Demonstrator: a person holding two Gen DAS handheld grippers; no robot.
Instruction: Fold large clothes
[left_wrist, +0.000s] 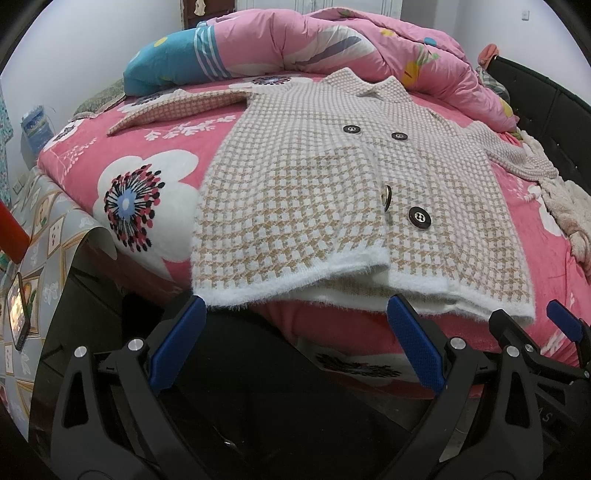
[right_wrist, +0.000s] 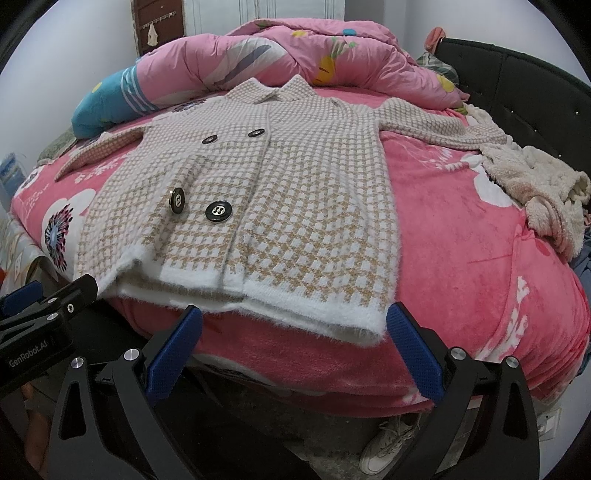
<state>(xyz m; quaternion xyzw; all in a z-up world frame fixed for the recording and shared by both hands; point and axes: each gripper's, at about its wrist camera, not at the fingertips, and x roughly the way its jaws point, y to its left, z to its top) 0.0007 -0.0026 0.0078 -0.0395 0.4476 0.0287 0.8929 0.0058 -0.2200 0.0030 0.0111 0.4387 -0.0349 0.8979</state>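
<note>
- The checked cardigan (left_wrist: 332, 192) lies flat and buttoned on the pink bed cover (right_wrist: 461, 240), its white hem at the near edge of the bed.
- The left gripper (left_wrist: 295, 317) has its jaws spread wide, just short of the hem and holding nothing.
- The right gripper (right_wrist: 293, 325) is likewise spread and empty, close to the hem.
- The left gripper's body, seen from the right wrist, reads "GenRobot.AI".
- A quilt (right_wrist: 258, 55) is bunched behind the collar.

Pink quilt (right_wrist: 280, 55), fleece (right_wrist: 535, 184), shoe (right_wrist: 384, 446).

The bed (left_wrist: 155, 236) is viewed low and close from its foot edge by both cameras; the coat (left_wrist: 332, 192) is shared.
</note>
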